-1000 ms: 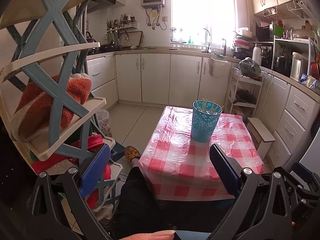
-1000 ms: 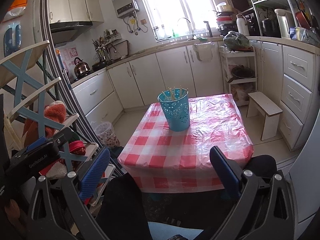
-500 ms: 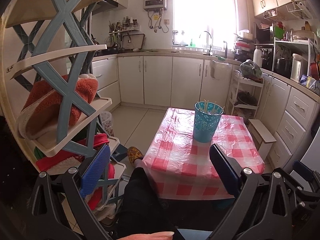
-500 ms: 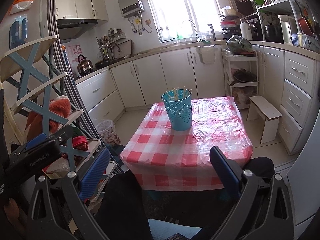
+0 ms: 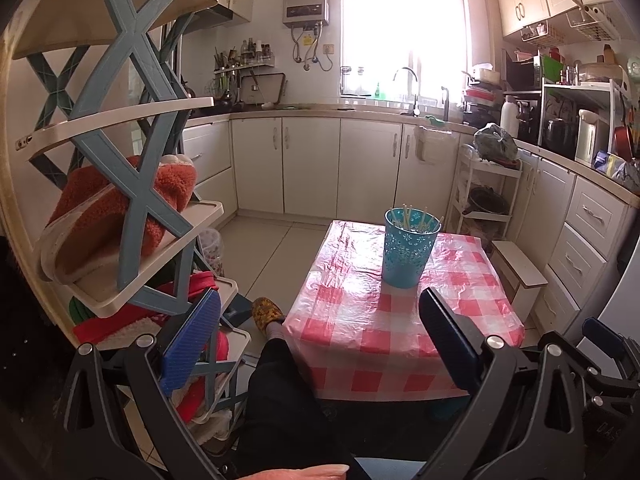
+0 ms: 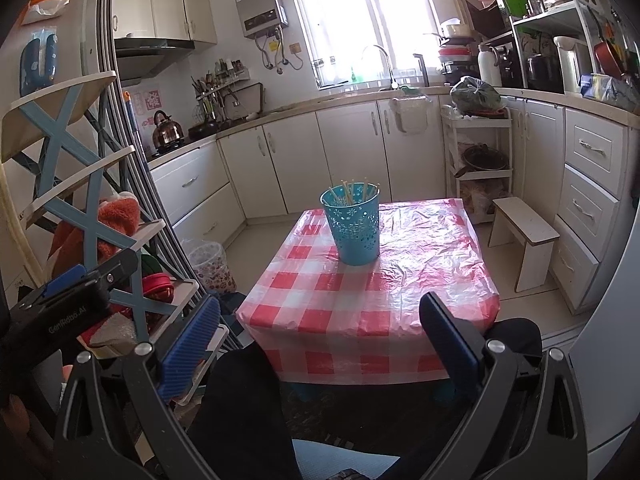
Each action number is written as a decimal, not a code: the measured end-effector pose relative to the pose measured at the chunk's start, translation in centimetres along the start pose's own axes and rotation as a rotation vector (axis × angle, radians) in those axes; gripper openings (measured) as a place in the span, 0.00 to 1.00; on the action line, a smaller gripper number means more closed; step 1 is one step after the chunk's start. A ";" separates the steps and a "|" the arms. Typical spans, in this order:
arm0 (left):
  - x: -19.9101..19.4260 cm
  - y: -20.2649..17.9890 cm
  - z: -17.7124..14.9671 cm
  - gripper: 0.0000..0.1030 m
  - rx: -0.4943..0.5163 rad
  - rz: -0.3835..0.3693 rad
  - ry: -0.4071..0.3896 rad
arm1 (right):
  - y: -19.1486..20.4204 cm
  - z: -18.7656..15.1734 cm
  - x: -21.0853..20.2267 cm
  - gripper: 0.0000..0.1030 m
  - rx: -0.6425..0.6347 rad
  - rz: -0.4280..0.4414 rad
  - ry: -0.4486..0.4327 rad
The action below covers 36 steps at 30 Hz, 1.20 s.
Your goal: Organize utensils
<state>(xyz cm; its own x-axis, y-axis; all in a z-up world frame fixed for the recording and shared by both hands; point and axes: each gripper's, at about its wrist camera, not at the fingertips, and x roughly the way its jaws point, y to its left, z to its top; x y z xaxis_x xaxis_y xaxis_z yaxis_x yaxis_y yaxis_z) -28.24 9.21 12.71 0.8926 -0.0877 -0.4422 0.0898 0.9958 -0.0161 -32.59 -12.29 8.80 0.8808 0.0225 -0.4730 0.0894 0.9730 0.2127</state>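
Observation:
A blue perforated utensil cup point(image 5: 409, 251) point(image 6: 354, 228) stands upright on a low table point(image 5: 360, 320) point(image 6: 420, 280) covered with a red-and-white checked cloth. Several pale chopsticks point(image 5: 408, 218) point(image 6: 352, 194) stick out of its mouth. My left gripper point(image 5: 316, 336) is open, held well back from the table, nothing between its blue pads. My right gripper point(image 6: 318, 334) is open too, equally far back and holding nothing. In the right wrist view the left gripper's body point(image 6: 68, 304) shows at the left edge.
A shoe rack point(image 5: 132, 184) point(image 6: 80, 184) with slippers stands close on the left. A person's dark-clothed leg point(image 5: 280, 392) and slippered foot point(image 5: 266, 312) lie below the table's near edge. A small wooden stool point(image 6: 524, 236) sits right of the table, and white cabinets point(image 5: 360, 168) ring the room.
Both grippers have drawn back and risen slightly, so the table and cup look a little farther away. Both stay open with nothing held.

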 end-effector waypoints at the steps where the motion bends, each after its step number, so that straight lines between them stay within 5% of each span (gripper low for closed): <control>1: -0.1 -0.1 0.0 0.93 0.005 -0.002 -0.003 | 0.0 -0.1 0.0 0.93 0.000 -0.002 0.002; 8: 0.0 0.0 0.0 0.93 0.008 -0.043 0.017 | -0.3 -0.3 0.0 0.93 0.006 -0.023 0.003; 15: 0.1 -0.8 -0.4 0.93 0.060 0.019 0.013 | 0.0 -0.6 0.0 0.93 -0.002 -0.025 0.015; 36: -0.7 -1.3 -0.6 0.93 0.082 0.028 -0.001 | 0.5 -0.5 -1.1 0.93 -0.024 -0.036 -0.021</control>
<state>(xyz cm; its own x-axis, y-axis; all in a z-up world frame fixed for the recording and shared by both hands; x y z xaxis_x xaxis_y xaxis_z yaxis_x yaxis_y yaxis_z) -29.21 7.99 12.50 0.8959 -0.0602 -0.4402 0.1009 0.9925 0.0695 -33.73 -11.74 9.02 0.8868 -0.0173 -0.4617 0.1102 0.9784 0.1751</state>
